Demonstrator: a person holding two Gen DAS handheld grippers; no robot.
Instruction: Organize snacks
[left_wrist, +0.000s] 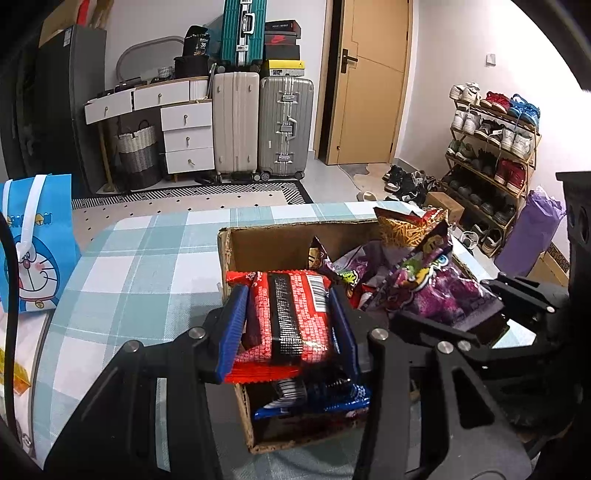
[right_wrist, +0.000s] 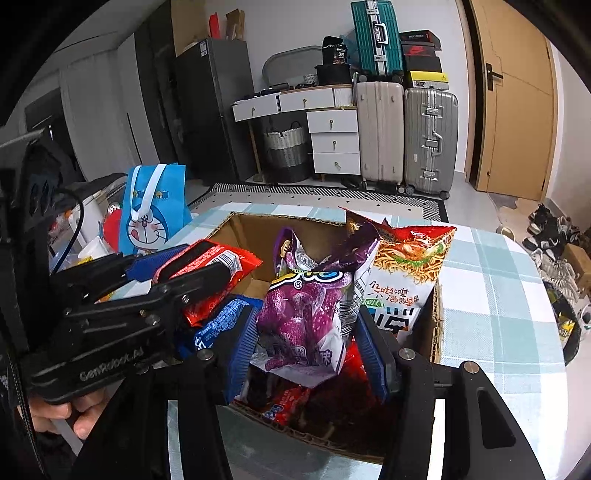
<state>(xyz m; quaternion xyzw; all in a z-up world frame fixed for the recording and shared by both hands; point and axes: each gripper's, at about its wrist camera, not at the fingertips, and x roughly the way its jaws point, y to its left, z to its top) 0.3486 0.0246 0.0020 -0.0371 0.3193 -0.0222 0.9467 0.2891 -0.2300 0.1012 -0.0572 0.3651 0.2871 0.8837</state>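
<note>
Far left, on the checked teal-and-white tabletop (left_wrist: 122, 266): blue cartoon-print gift bag with white ribbon handles (left_wrist: 35, 243), upright, well apart from the carton, with a bare stretch of cloth between the two.

Centre: open brown cardboard box (left_wrist: 266, 243), flaps cut away, left wall and far wall visible, near corner close to the tabletop's front edge. Inside, low against the near left wall: blue foil snack packet (left_wrist: 314, 400), lying flat.

Left gripper (left_wrist: 291, 325), above the box's left half: jaws closed on a red foil snack packet with a black centre band (left_wrist: 291, 317), both blue ribbed pads pressed against its long sides. Packet held over the box interior, overhanging the left wall's top edge slightly.

Right gripper (right_wrist: 308, 339), above the box's right half: jaws pinching a purple glossy snack bag (right_wrist: 306, 310) near its lower end, bag upright, top standing above the box rim. Just beside it to the right, touching: red-and-white noodle-snack bag with a burger picture (right_wrist: 402, 273), leaning against the right wall.

Right of the box: clear strip of checked cloth up to the tabletop's rounded right edge.

Unoccupied room inside the box: far left corner against the back wall.
</note>
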